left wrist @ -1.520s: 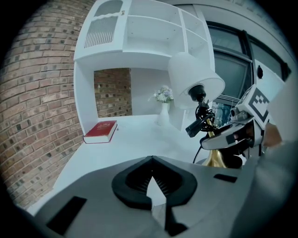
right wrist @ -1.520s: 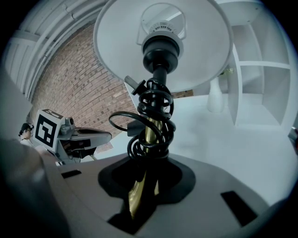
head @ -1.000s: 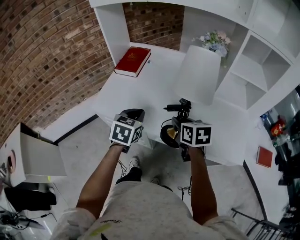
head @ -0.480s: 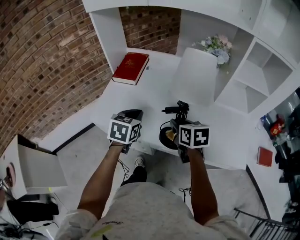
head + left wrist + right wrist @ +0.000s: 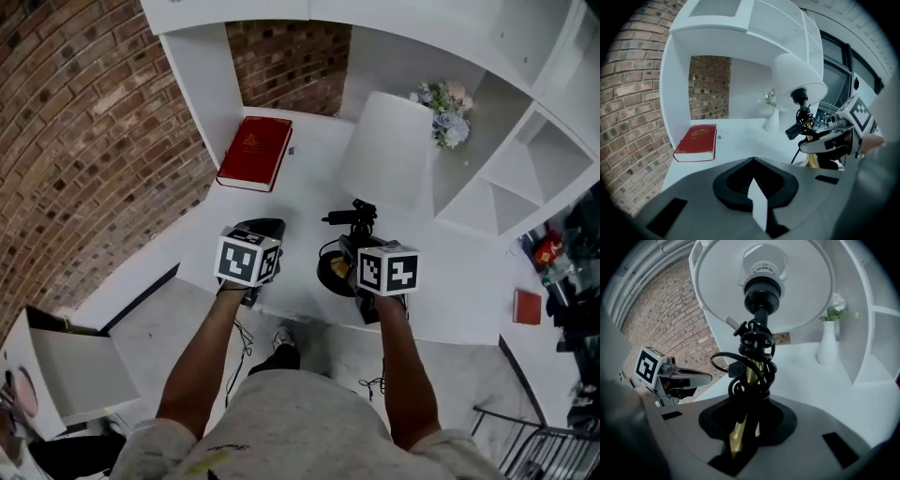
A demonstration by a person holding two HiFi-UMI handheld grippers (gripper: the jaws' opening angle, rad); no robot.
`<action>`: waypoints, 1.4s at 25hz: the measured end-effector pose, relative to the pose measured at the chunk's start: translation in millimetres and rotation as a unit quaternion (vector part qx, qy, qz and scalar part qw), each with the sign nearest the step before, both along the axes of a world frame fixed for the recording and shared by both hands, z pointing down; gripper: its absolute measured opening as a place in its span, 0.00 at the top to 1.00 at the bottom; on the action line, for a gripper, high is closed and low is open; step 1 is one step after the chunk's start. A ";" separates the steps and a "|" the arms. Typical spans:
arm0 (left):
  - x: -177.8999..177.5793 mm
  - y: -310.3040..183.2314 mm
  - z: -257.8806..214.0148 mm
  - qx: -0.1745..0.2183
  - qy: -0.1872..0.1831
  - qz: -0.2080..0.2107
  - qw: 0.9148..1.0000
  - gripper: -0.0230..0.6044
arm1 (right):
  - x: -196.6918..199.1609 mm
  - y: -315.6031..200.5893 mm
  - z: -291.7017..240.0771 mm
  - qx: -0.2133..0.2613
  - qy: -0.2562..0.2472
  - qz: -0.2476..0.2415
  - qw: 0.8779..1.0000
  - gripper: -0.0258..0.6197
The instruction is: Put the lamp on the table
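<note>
Currently mid-carry: right claw (image 5: 745, 441) clamps the brass stem of the white-shaded, cord-wrapped lamp (image 5: 386, 150) above the white table (image 5: 309, 192) near its front edge, left claw (image 5: 261, 230) closed and empty; next, lower onto the bare patch at 12 o'clock.

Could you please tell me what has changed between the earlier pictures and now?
The person stepped closer to the table, carrying the lamp forward; the red book and the flowers now sit lower in the head view. Nothing was grasped or released: the right tongs stay clamped on the lamp's brass stem, and the left tongs stay alongside.
</note>
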State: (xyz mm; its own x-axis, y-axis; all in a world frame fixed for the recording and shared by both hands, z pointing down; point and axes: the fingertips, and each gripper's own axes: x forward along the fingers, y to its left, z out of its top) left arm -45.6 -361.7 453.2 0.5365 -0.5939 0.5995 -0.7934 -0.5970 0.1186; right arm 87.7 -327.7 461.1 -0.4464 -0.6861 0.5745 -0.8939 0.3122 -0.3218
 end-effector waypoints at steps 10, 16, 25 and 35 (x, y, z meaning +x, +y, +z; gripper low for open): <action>-18.7 -68.4 0.5 -0.009 0.004 0.038 0.999 0.97 | -12.8 -64.2 9.0 0.001 0.015 0.050 0.999 0.82; -19.6 -92.1 8.0 -0.018 0.011 0.060 0.998 0.97 | -16.4 -90.0 11.4 0.005 0.027 0.065 0.998 0.82; -19.1 -110.4 14.1 -0.026 0.028 0.073 0.997 0.97 | -30.6 -112.4 15.3 0.008 0.042 0.053 0.998 0.82; -33.2 -121.0 15.5 -0.027 0.029 0.045 0.998 0.97 | -40.8 -134.8 16.5 0.020 0.046 0.019 0.999 0.82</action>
